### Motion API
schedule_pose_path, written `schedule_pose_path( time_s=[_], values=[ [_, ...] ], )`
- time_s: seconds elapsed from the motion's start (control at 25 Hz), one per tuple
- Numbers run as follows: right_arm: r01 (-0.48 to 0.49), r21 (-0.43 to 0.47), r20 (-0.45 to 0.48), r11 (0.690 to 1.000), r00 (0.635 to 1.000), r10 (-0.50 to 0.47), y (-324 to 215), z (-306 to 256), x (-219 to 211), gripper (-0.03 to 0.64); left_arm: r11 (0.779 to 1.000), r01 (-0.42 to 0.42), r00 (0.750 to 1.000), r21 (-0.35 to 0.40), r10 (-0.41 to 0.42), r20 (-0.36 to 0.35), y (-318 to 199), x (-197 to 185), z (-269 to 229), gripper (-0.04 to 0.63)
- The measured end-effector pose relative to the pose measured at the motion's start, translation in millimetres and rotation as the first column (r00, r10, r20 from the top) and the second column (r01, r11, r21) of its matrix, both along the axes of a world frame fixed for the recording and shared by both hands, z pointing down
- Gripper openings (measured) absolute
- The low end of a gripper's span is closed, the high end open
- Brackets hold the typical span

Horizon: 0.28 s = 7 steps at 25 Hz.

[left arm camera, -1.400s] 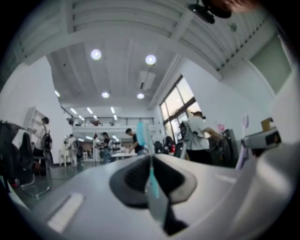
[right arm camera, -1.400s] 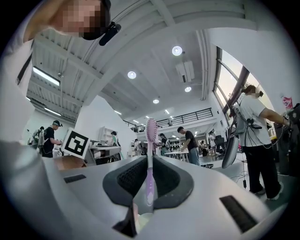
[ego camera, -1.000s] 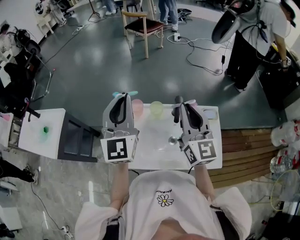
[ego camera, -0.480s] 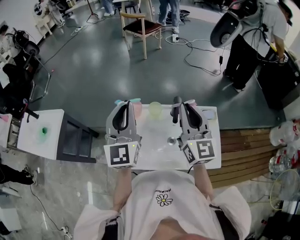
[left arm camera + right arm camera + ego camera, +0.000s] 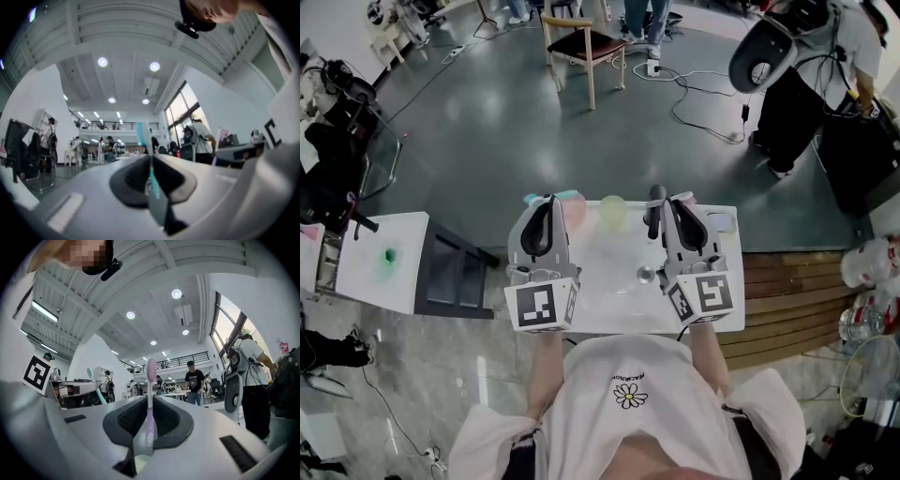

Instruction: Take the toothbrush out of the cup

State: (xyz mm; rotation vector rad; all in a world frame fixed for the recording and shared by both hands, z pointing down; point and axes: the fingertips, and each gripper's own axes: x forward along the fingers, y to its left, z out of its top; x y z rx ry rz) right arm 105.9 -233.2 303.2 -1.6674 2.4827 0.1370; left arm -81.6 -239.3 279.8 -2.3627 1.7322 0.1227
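My left gripper point(image 5: 546, 202) points up over the white table point(image 5: 609, 291), shut on a teal toothbrush point(image 5: 149, 164); its bristle head point(image 5: 142, 133) sticks out above the jaws. Likewise raised, my right gripper point(image 5: 679, 202) is shut on a pink toothbrush point(image 5: 150, 394), head point(image 5: 151, 369) upward. A pink cup point(image 5: 575, 210) and a yellow-green cup point(image 5: 613, 213) stand at the table's far edge, between and beyond the grippers. The right gripper view also catches the teal toothbrush point(image 5: 96, 386) at the left. I cannot see into the cups.
A dark upright object point(image 5: 654, 210) stands left of the right gripper, a small shiny item point(image 5: 645, 275) on the table below it. Another white table point(image 5: 375, 267) is at left, a wooden platform point(image 5: 787, 300) at right. A chair point(image 5: 586, 47) and a person point(image 5: 811, 80) are beyond.
Both grippers keep their hold on the toothbrushes and stay about where they were. The left one has sunk slightly in the head view, which itself has shifted a little.
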Motion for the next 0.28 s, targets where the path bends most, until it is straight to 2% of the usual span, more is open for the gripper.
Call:
schedule_pose_path(
  time_s=[0.28],
  values=[
    [-0.003,0.000,0.005,1.000,1.000,0.003,-1.5,-3.5,4.1,0.035,1.000,0.004,1.000,-0.005,-0.004,-0.006,-1.0,0.8,-1.7,0.028]
  ],
)
